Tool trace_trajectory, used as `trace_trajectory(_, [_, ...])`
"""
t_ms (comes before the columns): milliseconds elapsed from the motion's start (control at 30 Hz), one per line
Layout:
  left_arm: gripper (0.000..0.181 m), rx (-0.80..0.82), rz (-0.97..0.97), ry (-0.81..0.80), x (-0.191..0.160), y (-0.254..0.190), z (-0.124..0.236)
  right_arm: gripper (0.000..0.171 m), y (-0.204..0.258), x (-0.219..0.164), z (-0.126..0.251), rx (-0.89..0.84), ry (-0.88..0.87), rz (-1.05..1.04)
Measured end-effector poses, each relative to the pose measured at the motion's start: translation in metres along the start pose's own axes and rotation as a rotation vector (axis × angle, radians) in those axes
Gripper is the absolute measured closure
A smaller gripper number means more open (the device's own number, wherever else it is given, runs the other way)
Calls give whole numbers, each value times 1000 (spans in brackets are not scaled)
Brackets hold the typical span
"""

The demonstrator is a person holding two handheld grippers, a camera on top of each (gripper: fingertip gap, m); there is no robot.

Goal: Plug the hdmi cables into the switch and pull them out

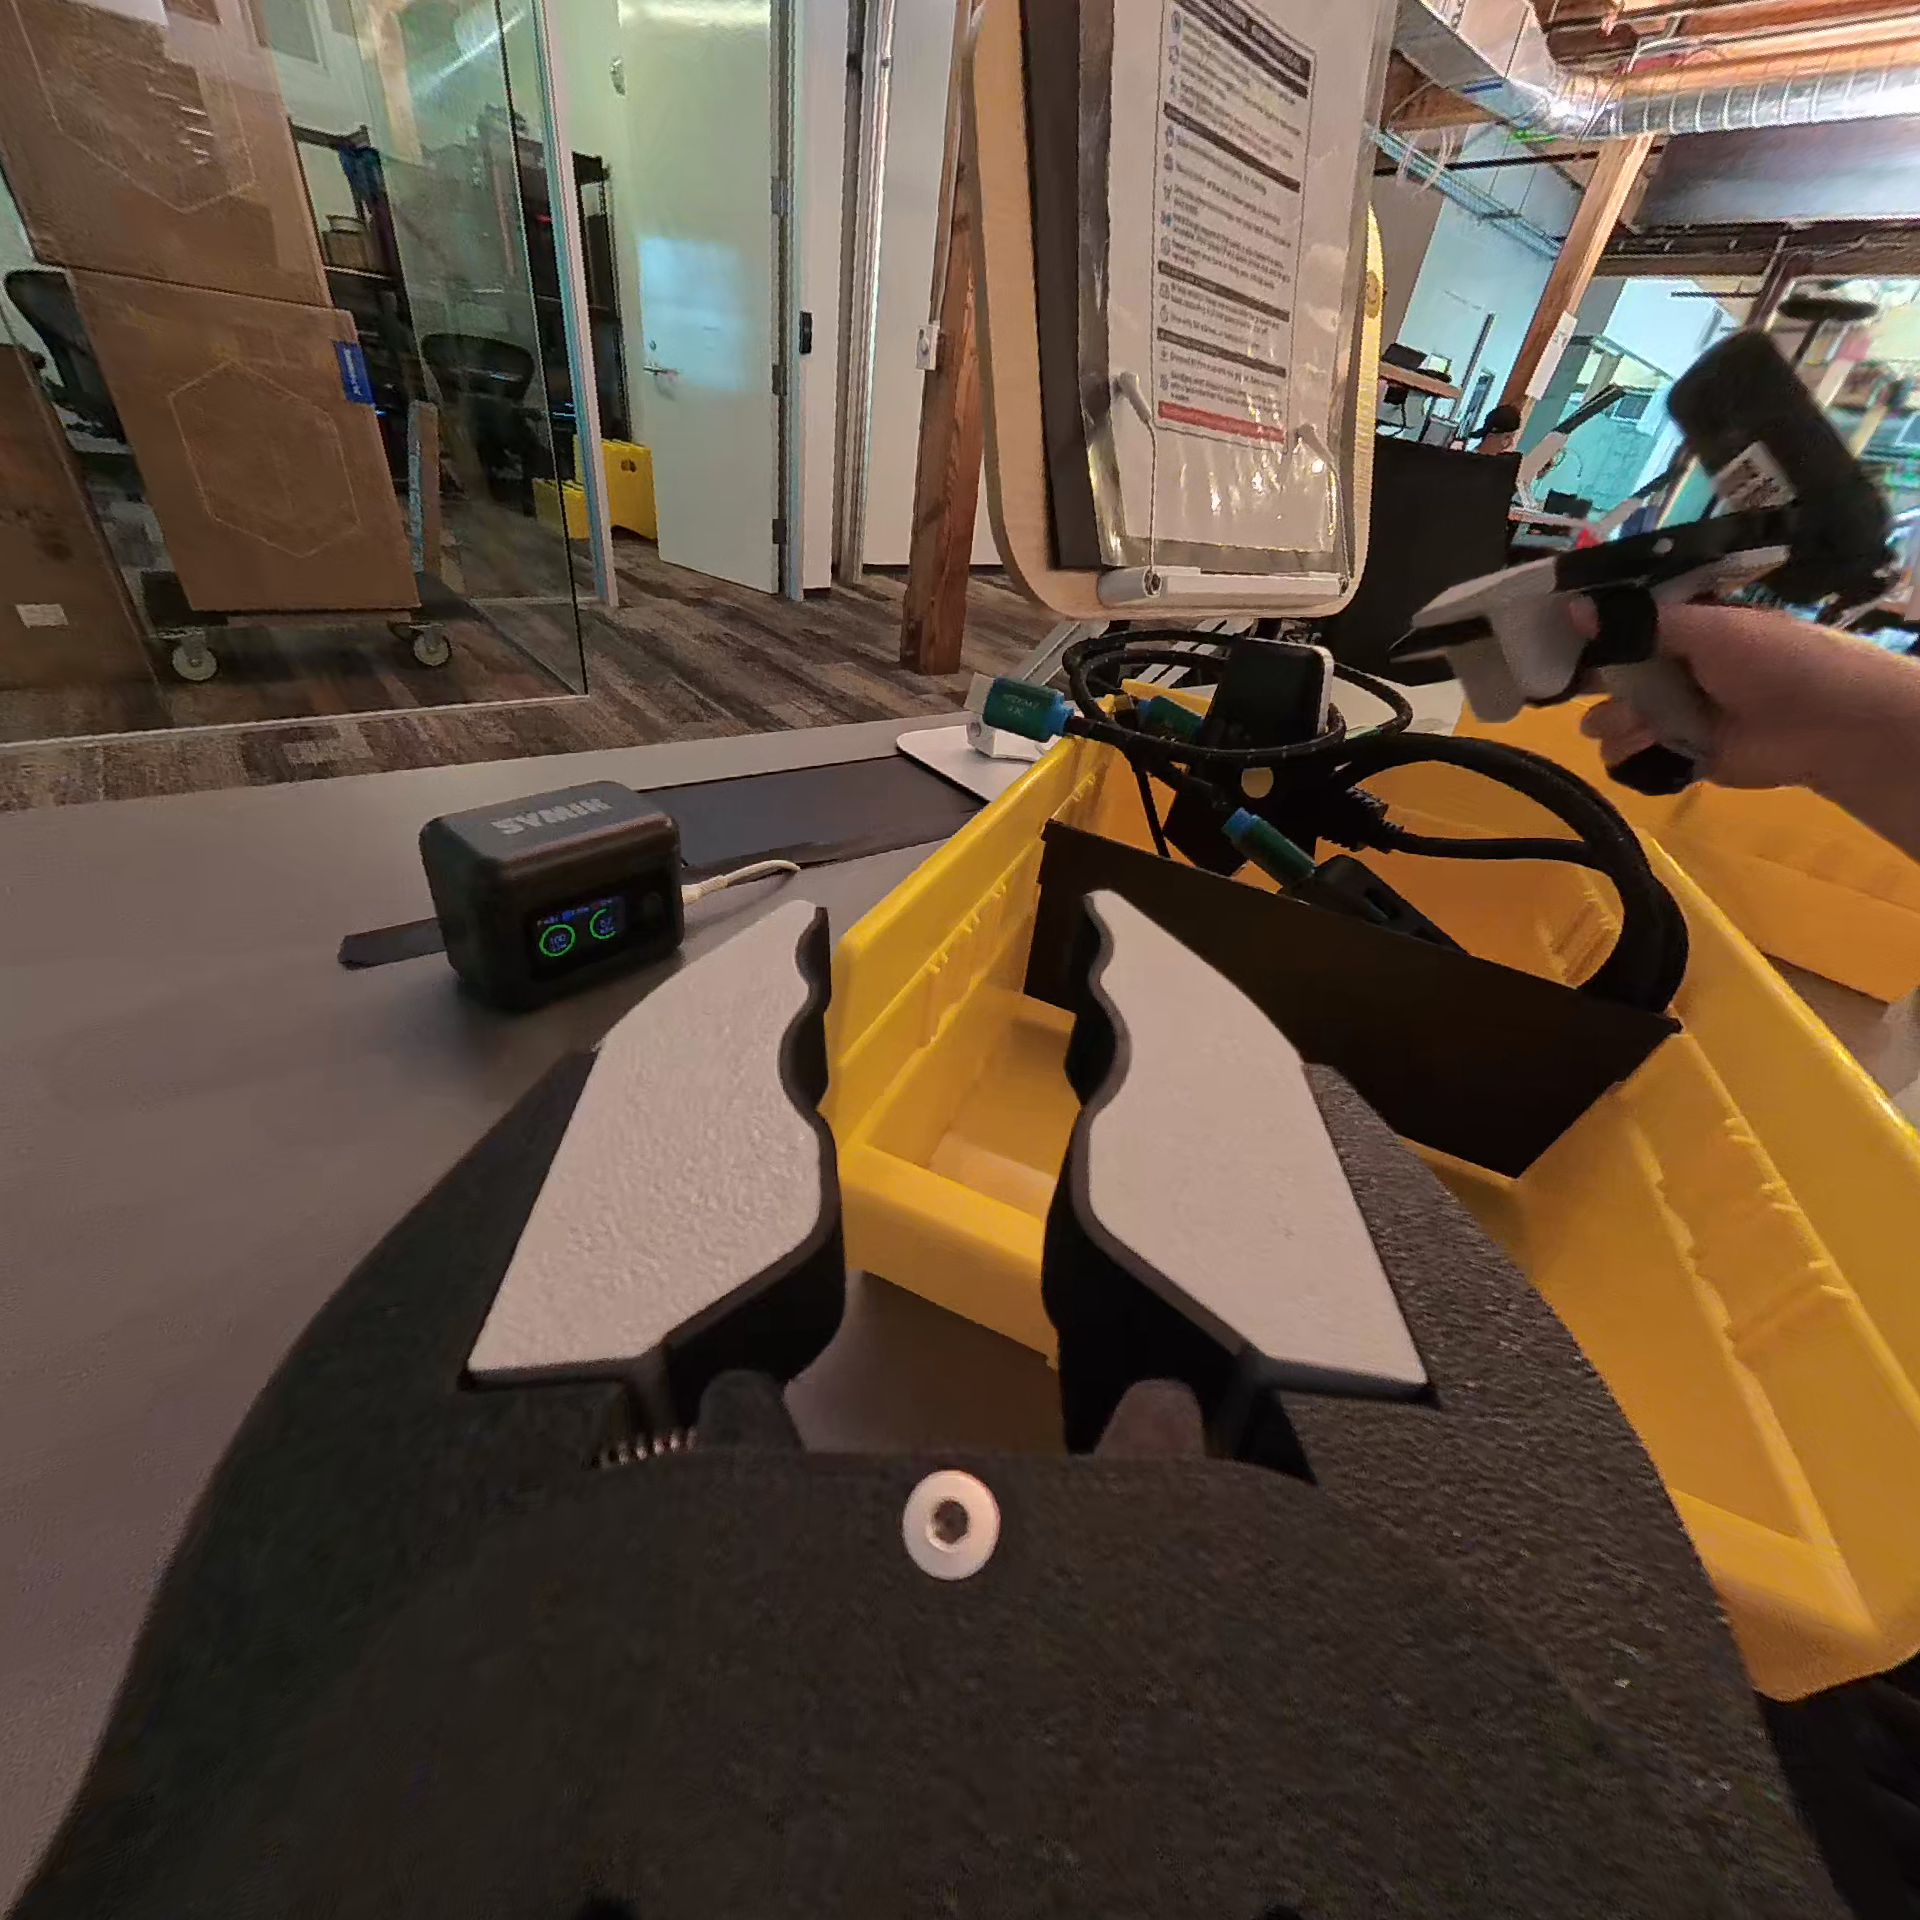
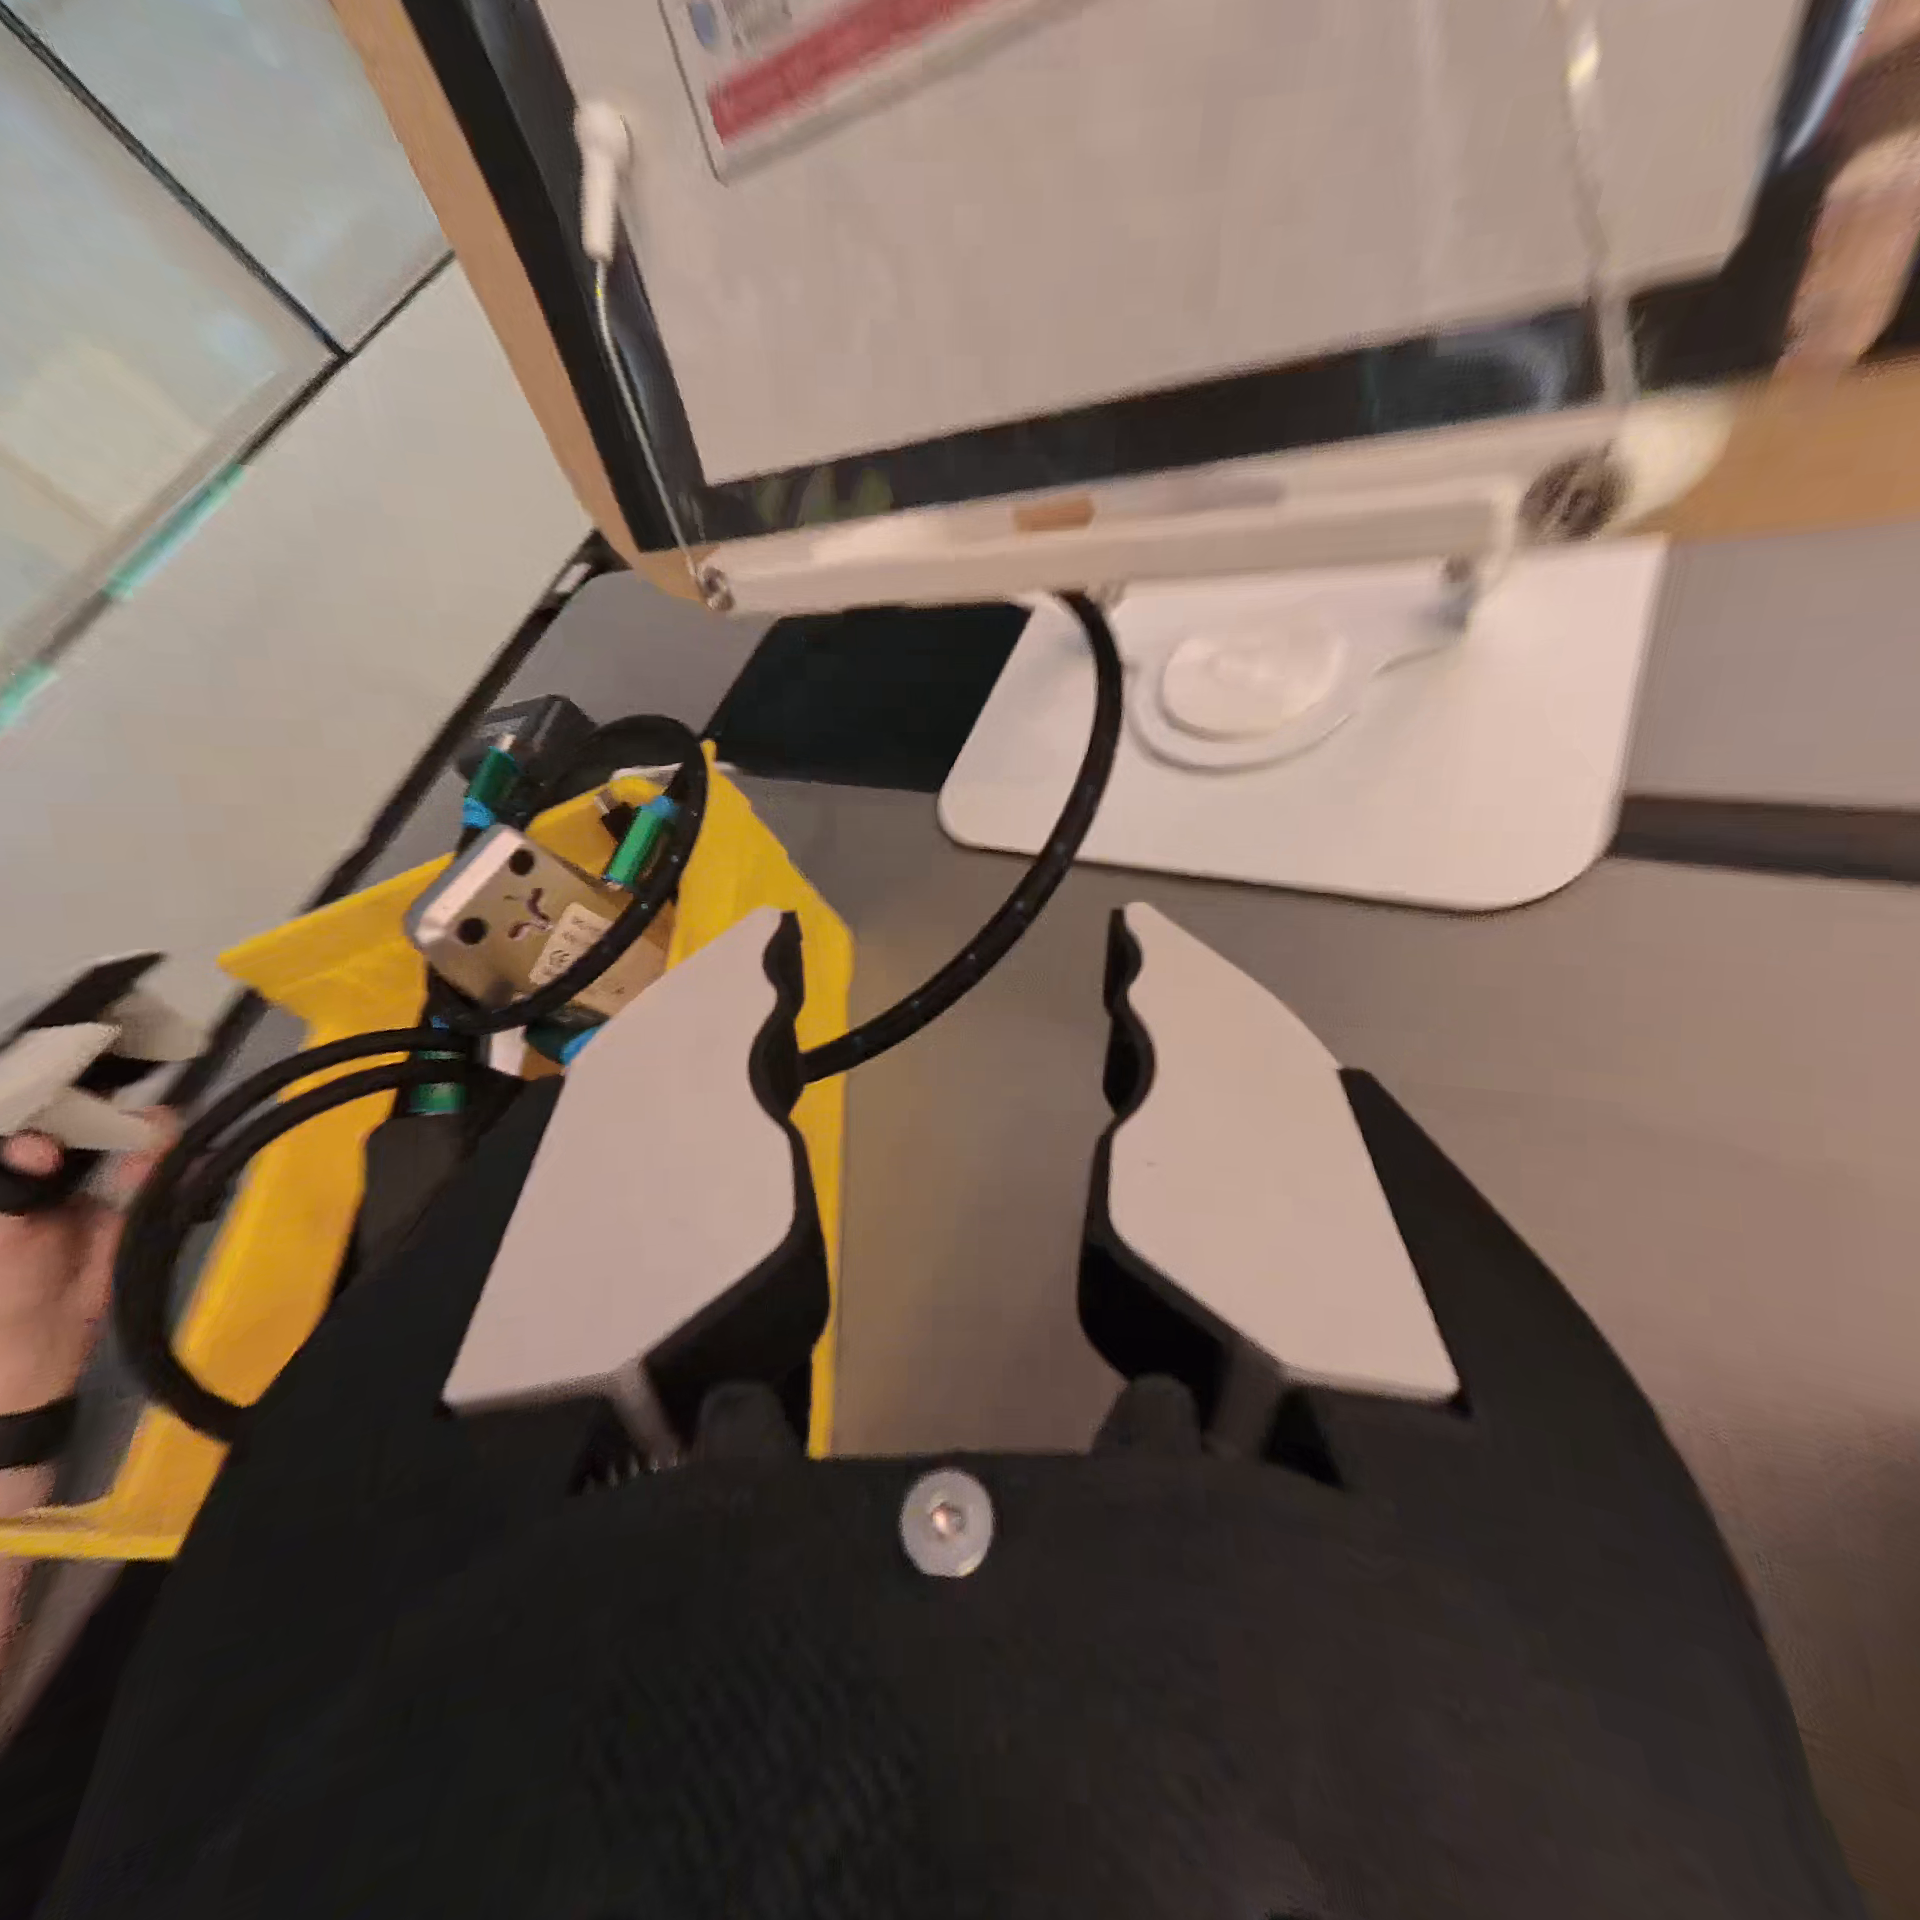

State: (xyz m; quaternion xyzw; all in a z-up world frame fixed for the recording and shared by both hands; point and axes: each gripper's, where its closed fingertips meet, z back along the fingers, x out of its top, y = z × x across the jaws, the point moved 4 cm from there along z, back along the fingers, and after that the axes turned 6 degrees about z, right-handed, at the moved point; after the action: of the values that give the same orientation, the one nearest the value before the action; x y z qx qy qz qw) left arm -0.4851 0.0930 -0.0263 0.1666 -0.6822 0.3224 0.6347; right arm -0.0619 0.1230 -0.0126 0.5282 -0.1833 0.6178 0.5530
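Note:
The HDMI switch lies on a heap of black cables in the far half of a yellow bin. Teal plugs stick out of the heap. Whether any plug is in the switch I cannot tell. My left gripper is open and empty, over the bin's near left corner. My right gripper is held in a hand above the bin's far right. In the right wrist view the right gripper is open and empty over the table. There the switch, green plugs and a cable loop lie to its left.
A black divider splits the bin. A black power bank with a lit display stands on the grey table left of the bin. A board on a white stand rises behind the bin. A second yellow bin is at far right. My left tips are about 25 cm from the switch, my right tips only 11 cm.

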Motion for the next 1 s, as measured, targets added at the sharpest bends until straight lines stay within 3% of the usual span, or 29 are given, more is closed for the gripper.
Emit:
trace_trajectory(100, [139, -3, -5, 28, -6, -2, -1, 114, 10, -15, -19, 99, 82, -144])
trace_trajectory(167, [139, 6, -16, 50, -9, -1, -2, 125, 11, -19, -27, 105, 101, -183])
trace_trajectory(233, [139, 2, -9, 50, -10, -1, -2, 150, 7, -17, -27, 91, 86, -193])
trace_trajectory(467, [142, -13, 6, 51, -13, -2, -5, 156, 47, -7, -2, 292, 126, -286])
trace_trajectory(633, [142, -18, -4, 66, -15, -5, -7, 157, 85, -9, 15, 320, 205, -172])
trace_trajectory(833, [143, -30, -17, 72, -15, -11, -9, 159, 126, 3, 40, 321, 166, 38])
trace_trajectory(1000, [143, -39, -15, 72, -15, -13, -10, 160, 129, 8, 39, 147, 213, 323])
